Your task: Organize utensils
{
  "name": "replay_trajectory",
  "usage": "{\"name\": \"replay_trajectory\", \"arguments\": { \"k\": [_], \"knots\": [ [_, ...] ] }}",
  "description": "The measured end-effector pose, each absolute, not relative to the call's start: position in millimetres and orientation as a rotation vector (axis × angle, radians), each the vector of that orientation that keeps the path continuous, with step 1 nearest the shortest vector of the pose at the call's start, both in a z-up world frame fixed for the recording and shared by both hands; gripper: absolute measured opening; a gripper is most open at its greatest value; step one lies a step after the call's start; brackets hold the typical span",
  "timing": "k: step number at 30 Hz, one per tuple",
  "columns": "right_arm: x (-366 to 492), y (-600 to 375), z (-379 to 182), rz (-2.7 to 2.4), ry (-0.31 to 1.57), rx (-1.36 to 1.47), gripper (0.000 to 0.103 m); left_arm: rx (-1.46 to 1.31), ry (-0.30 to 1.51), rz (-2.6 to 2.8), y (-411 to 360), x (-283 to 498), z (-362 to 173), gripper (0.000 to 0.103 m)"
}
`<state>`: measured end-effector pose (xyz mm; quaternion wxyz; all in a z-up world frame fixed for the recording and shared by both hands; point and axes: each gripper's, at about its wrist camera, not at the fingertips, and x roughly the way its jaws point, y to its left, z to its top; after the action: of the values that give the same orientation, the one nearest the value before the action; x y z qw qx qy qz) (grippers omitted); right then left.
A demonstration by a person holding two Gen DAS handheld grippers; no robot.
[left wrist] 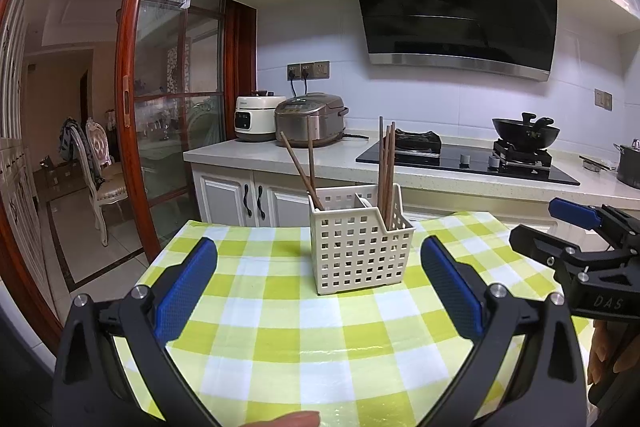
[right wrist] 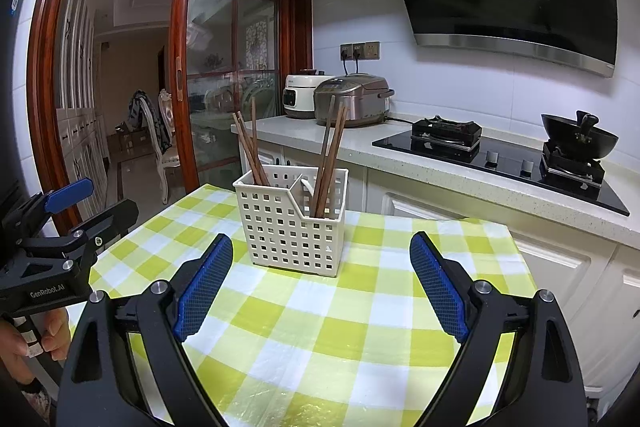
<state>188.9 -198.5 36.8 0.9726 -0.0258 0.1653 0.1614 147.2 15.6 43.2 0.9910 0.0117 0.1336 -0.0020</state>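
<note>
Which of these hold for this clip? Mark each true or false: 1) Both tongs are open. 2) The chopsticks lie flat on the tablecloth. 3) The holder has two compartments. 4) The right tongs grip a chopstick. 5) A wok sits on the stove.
1) True: left tongs and right tongs are open.
2) False: the chopsticks stand in the white slotted holder.
3) True.
4) False: they hold nothing.
5) True: the wok is on the gas stove.

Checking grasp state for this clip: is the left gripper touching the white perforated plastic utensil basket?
Apart. In the left wrist view the left gripper is open, and checked tablecloth shows between its blue fingertips and the white perforated plastic utensil basket standing beyond them.
</note>
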Motion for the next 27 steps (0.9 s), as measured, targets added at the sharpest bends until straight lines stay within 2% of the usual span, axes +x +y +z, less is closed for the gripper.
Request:
{"name": "replay_trajectory", "arguments": {
  "k": [27],
  "knots": [
    [188.3,-197.9,33.1,0.328,0.337,-0.052,0.085,0.019,0.278,-0.005,14.8,149.5,42.3,0.099]
  ]
}}
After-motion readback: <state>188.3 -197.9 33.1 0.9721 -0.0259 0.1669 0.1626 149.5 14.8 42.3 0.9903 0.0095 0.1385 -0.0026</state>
